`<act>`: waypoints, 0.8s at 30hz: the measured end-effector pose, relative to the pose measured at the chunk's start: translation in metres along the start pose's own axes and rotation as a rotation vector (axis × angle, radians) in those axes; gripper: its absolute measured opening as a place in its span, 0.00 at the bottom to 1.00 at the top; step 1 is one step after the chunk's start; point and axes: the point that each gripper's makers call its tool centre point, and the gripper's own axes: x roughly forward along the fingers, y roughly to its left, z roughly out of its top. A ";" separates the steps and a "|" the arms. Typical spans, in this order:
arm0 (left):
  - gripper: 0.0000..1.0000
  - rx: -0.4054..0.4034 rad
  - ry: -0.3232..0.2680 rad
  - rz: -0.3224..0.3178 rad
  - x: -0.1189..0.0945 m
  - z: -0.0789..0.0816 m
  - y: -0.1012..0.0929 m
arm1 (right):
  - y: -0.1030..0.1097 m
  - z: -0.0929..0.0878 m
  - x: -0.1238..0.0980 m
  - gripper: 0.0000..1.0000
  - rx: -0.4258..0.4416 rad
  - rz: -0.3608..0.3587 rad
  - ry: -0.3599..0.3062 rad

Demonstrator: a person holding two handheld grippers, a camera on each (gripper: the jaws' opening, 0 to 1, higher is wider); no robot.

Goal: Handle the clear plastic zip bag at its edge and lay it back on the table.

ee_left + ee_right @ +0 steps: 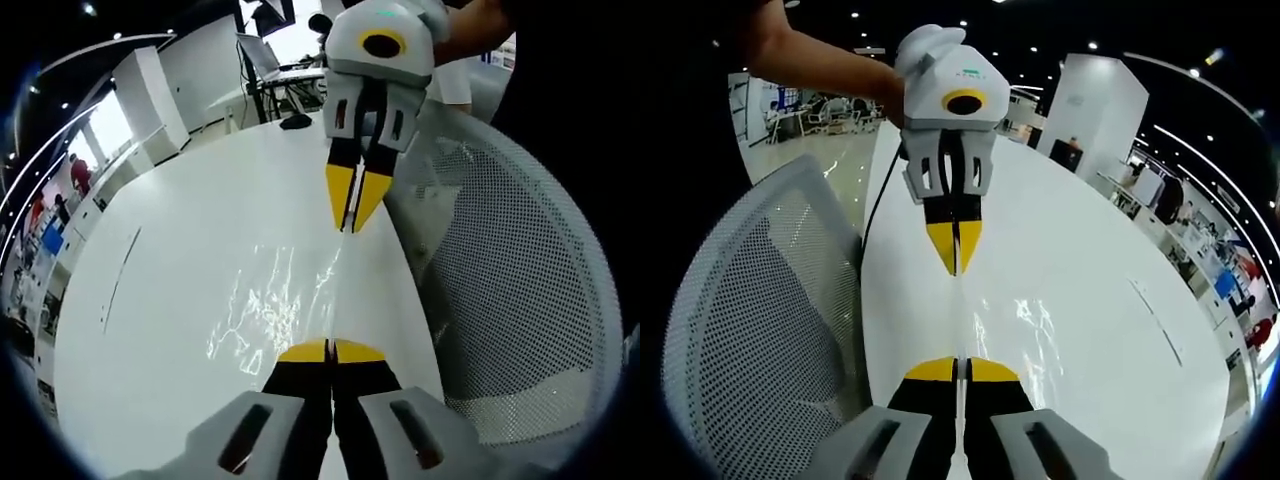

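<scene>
Left gripper view, nearest first: my left gripper [331, 352] has its yellow-tipped jaws pressed together on the near end of the clear plastic zip bag [285, 310]. The bag's edge runs away from those tips as a thin, taut line to my right gripper [353, 212], whose yellow jaws are likewise clenched on the far end of that same edge. The rest of the bag spreads to the left of that line over the white worktop [160, 330], showing only as wrinkled glints; I cannot tell whether the sheet rests on the surface or hangs just above it. To the right, beside the worktop edge, stands a white mesh office chair [520, 290]. Beyond the right gripper, a dark object [296, 121] lies at the far end of the worktop, with desks behind it.

Right gripper view, nearest first: the right gripper [962, 368] is clamped on the bag's edge at the bottom, and the bag [1025, 325] glints to the right of the stretched line over the worktop [1090, 300]. Further on, the left gripper [955, 250] pinches the opposite end, with my forearm [820, 65] behind it. The mesh chair [750, 330] sits on the left. Far back: open office floor, ceiling lights.
</scene>
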 end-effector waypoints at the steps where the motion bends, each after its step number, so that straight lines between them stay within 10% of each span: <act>1: 0.00 0.000 -0.001 0.003 0.000 0.000 0.000 | 0.000 0.000 0.000 0.00 -0.001 0.000 0.000; 24: 0.00 -0.023 -0.003 0.021 -0.006 -0.008 0.005 | -0.001 -0.007 -0.006 0.00 0.008 -0.009 0.006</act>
